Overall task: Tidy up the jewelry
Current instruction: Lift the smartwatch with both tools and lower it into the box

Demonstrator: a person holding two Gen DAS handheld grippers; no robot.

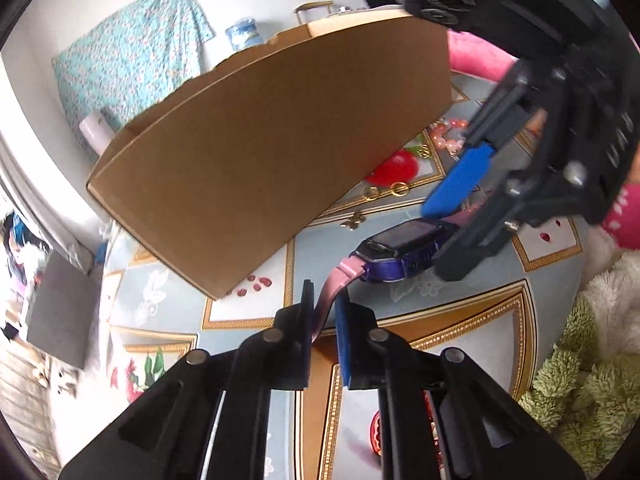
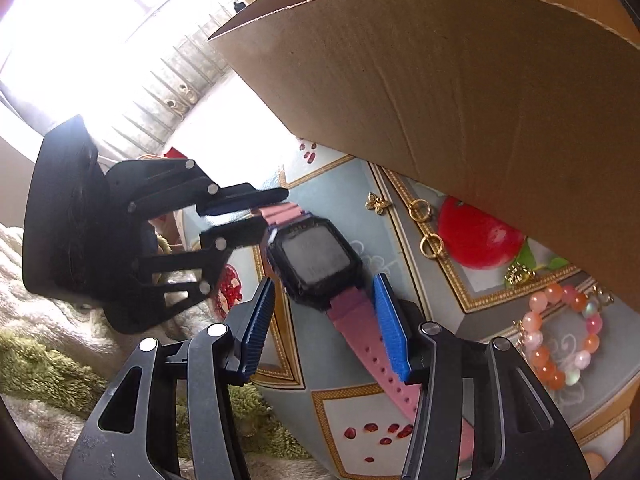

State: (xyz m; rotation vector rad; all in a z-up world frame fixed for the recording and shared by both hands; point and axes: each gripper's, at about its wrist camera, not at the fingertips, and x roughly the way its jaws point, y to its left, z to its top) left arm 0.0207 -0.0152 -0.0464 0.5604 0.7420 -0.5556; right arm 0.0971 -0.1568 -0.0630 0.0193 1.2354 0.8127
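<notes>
- Watch [image 2: 316,260] with dark square case and pink strap, lying on the patterned table [image 2: 352,404], just in front of the cardboard box [image 2: 440,92]; screen turned up.
- Left tongs [image 1: 325,308] closed on one end of the pink strap [image 1: 326,300]; strap pinched between the two pads; seen also in the right wrist view, where the black fingers [image 2: 244,196] clamp the far strap end.
- Right tongs [image 2: 324,320] about half open, standing astride the near strap; blue pads on either side of the strap just below the case, not pressing on it as far as visible; one pad close to the strap edge, contact not sure.
- In the left wrist view, right tongs coming in from the upper right, blue pad [image 1: 456,184] just above the watch case.
- Bead bracelet [image 2: 560,336] in orange, pink and white, lying on the table near the box wall, well apart from the watch.
- Two gold rings [image 2: 426,228] and a small gold flower piece [image 2: 377,202] on the table between watch and box; another gold piece [image 2: 519,275] near the bracelet, too small to tell more.
- Green and white fluffy cloth [image 1: 580,392] beside the table edge; pink sleeve [image 1: 628,216] of a person behind the right tongs.
</notes>
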